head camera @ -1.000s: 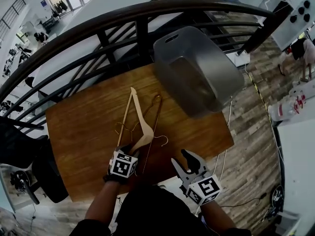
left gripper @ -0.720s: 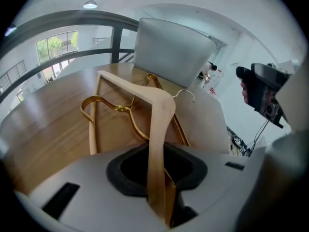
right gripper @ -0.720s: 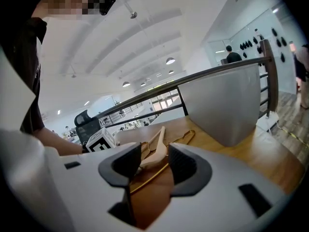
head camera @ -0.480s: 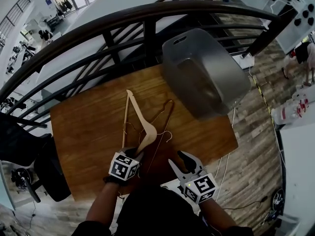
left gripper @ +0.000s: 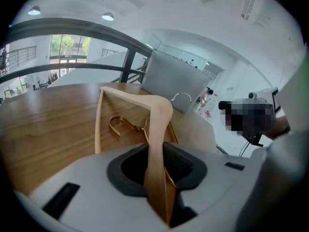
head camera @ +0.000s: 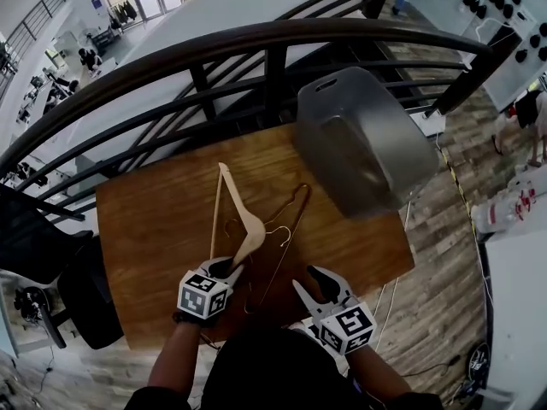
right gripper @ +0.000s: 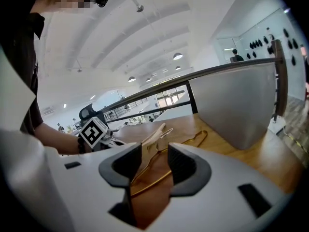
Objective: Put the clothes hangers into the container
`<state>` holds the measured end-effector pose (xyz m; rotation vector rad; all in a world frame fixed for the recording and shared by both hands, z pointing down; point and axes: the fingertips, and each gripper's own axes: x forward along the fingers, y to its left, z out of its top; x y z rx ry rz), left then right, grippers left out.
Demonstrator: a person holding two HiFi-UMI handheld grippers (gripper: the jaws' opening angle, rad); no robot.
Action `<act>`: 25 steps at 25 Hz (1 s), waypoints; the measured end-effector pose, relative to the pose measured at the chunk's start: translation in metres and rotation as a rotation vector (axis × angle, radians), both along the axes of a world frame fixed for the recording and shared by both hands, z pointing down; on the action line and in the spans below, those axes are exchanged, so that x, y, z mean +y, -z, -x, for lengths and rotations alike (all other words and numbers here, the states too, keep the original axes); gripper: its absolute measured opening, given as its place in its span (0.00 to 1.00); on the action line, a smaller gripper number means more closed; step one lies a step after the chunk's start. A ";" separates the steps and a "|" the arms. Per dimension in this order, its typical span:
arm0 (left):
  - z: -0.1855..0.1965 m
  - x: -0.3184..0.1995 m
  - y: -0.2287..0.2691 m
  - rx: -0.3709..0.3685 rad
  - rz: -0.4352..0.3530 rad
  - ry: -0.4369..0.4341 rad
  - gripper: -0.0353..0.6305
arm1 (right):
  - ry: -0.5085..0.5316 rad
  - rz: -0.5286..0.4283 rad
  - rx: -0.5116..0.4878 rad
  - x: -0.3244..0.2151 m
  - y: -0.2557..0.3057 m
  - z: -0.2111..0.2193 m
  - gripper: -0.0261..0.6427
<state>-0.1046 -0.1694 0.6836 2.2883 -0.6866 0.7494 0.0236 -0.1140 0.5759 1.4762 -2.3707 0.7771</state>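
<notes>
Looking down from the head view, a wooden table (head camera: pixel 145 229) stands against a dark railing (head camera: pixel 214 49), with the grey container (head camera: pixel 367 143) at its far right corner, tipped so that its mouth faces away from the person. The wooden hanger (head camera: pixel 248 229) lies in the middle of the table, and a tangle of gold wire hangers (head camera: pixel 297 202) sits just beside it on the right. All of them are well apart from the container. The left gripper (head camera: pixel 224 268) is at the near end of the wooden hanger. The right gripper (head camera: pixel 320 285) hangs over the near edge of the table.

In the left gripper view the jaws are closed tight on one arm of the wooden hanger (left gripper: pixel 157 115), which rises from between the pads. A gold hook (left gripper: pixel 120 124) lies on the table behind it, and the container (left gripper: pixel 174 83) stands beyond. I cannot tell whether the hanger is clear of the table.

In the right gripper view the jaws stand about half apart with nothing pressed between them. Gold wire (right gripper: pixel 193 141) shows through the gap, but it appears to lie on the table past the pads.

So the first hanger looks gripped, and none is in the container. The next move is probably to lift it free of the wire tangle, carry it far right and get it round to the container's mouth. The right gripper is free to steady the container or take a wire hanger.
</notes>
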 end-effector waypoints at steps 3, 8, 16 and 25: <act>0.007 -0.004 0.005 0.013 -0.016 0.028 0.20 | 0.017 -0.011 0.014 0.000 0.003 0.003 0.29; 0.010 -0.007 0.021 0.019 -0.068 0.057 0.20 | 0.039 -0.033 0.021 -0.003 0.010 0.000 0.28; -0.008 -0.017 0.080 0.037 -0.187 0.087 0.20 | 0.124 -0.138 0.032 -0.013 0.054 -0.015 0.29; -0.080 -0.035 0.170 0.075 -0.327 0.059 0.20 | 0.207 -0.250 0.068 -0.024 0.114 -0.070 0.29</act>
